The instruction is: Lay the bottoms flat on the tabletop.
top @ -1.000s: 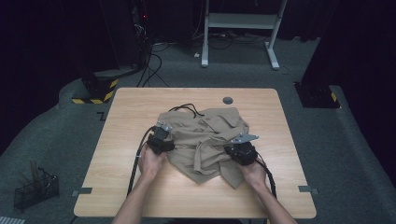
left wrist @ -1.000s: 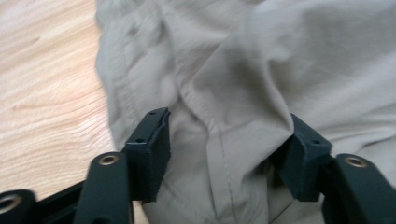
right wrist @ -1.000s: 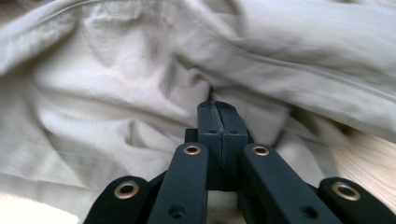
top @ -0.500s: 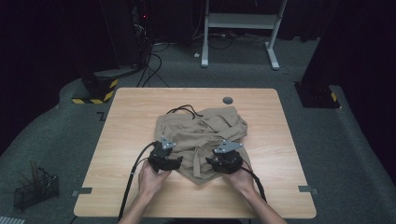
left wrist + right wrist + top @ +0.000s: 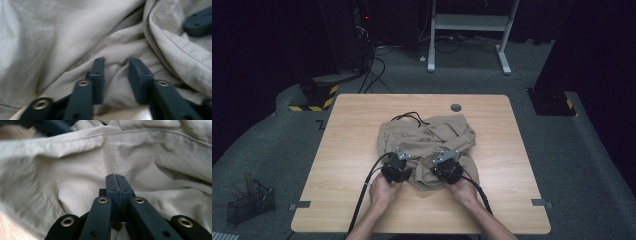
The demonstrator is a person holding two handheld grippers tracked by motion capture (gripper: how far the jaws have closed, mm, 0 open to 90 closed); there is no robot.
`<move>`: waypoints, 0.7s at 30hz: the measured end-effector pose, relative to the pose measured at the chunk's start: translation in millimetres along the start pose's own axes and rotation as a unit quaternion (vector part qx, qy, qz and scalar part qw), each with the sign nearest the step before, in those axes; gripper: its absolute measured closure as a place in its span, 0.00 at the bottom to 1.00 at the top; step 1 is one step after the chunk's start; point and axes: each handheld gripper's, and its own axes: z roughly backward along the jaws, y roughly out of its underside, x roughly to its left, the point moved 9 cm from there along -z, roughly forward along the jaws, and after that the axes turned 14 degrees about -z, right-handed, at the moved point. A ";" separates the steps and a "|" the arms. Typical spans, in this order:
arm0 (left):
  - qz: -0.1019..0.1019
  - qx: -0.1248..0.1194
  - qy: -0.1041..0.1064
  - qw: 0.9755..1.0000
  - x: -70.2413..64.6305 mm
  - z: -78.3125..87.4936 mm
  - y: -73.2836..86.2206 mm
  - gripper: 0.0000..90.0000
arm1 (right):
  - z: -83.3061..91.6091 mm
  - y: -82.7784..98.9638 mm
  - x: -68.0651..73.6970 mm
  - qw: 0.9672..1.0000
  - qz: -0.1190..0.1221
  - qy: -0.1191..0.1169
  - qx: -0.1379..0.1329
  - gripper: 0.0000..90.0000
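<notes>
On the near half of the wooden table [image 5: 347, 150], a crumpled tan garment [image 5: 432, 137] lies roughly at the centre, its near edge bunched between two hand-held grippers. Compared with a second ago, both hands have drawn toward the near edge and closer together, and the cloth's near part has gathered into a tighter heap; the far part with its black drawstring [image 5: 409, 116] lies much as before.

The high view shows the whole layout: the left gripper [image 5: 396, 167] and right gripper [image 5: 448, 167] side by side on the garment's near edge, cables trailing back past the person's forearms, and a small round grommet [image 5: 455, 107] in the table beyond the cloth. It does not reveal the fingers.

The left gripper view does: its fingers [image 5: 98, 72] stand narrowly apart with a raised fold of tan cloth between them, having just been closing; the pads look pressed against that fold. The other gripper's dark tip appears at upper right.

The right gripper view shows its fingers [image 5: 117, 187] fully together, tips meeting, resting against the cloth; whether fabric is pinched between them cannot be told.
</notes>
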 end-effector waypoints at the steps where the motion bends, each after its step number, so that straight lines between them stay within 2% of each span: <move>1: -0.002 0.004 -0.004 1.000 4.0 -0.4 0.0 0.83 | 0.6 -2.3 0.3 1.000 -0.004 -0.004 -0.005 1.00; 5: 0.001 0.019 -0.023 1.000 22.8 1.7 6.2 0.94 | 12.3 -9.7 -1.8 0.999 -0.013 -0.002 -0.031 1.00; 8: 0.023 0.017 -0.032 0.999 40.6 8.3 14.7 0.97 | 24.0 -12.9 -10.1 0.999 -0.024 0.002 -0.048 1.00; 15: 0.060 0.024 -0.069 0.996 76.8 25.6 41.3 0.97 | 46.2 -14.4 -39.5 0.995 -0.053 0.026 -0.075 1.00; 18: 0.070 0.035 -0.079 0.994 86.1 27.4 53.8 0.97 | 51.4 -9.0 -52.1 0.994 -0.067 0.037 -0.077 1.00; 21: 0.081 0.032 -0.083 0.993 87.8 31.4 61.3 0.94 | 51.9 -0.5 -61.3 0.993 -0.081 0.045 -0.070 1.00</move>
